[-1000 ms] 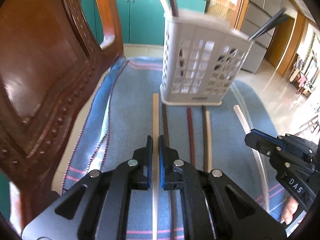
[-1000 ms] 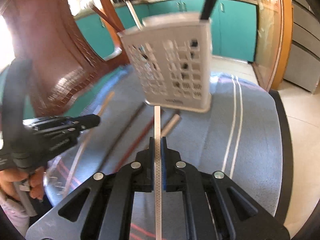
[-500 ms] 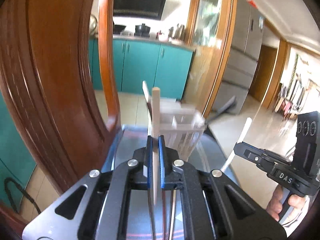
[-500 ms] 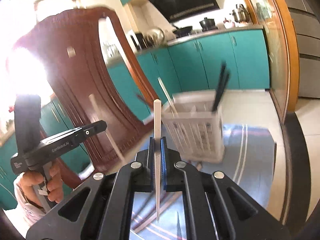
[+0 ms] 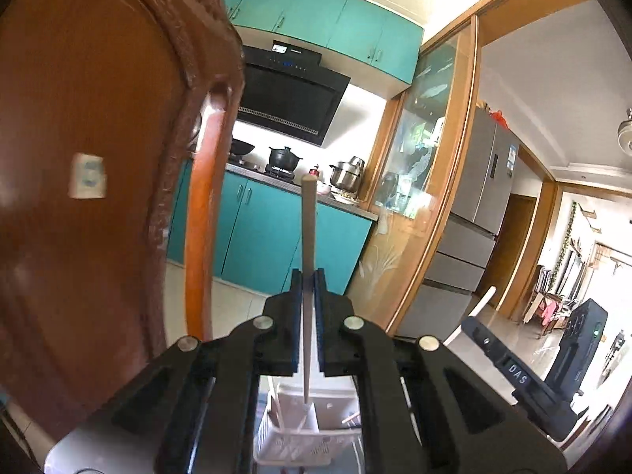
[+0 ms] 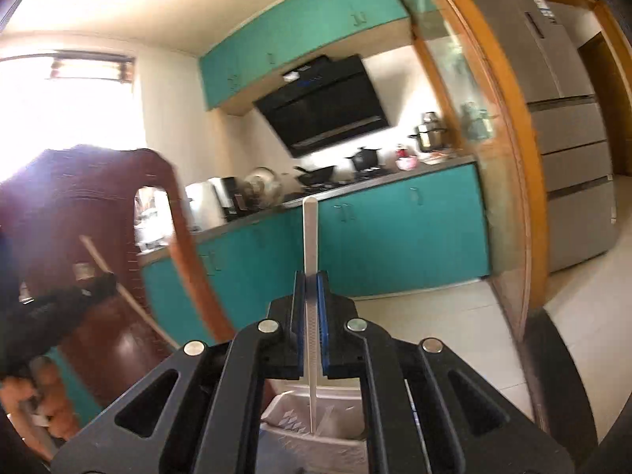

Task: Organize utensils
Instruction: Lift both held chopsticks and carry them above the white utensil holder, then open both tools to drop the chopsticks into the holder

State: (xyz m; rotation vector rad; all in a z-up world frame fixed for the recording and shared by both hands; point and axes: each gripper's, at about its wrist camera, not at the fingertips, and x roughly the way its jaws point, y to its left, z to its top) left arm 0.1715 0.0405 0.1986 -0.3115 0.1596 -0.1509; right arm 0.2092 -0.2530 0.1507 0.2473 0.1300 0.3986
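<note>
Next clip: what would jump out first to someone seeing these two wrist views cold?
Each gripper holds one chopstick upright: the left gripper a wooden chopstick, the right gripper a white chopstick, both tips hanging over the white utensil basket below. Behind them are teal kitchen cabinets, with a carved wooden chair back filling the left view's left side.

In the left wrist view, the left gripper (image 5: 307, 276) clamps a chopstick (image 5: 308, 233) that stands upright, its lower tip above the basket (image 5: 292, 440) below the fingers. A chair back (image 5: 98, 166) rises to the left; the right gripper (image 5: 480, 335) sits low to the right. Behind stand cabinets (image 5: 260, 241), with a pot (image 5: 282, 157) on the counter and a fridge (image 5: 480, 205) further right. The right wrist view shows a second chopstick (image 6: 310, 237) upright between closed fingers, over the basket.
</note>
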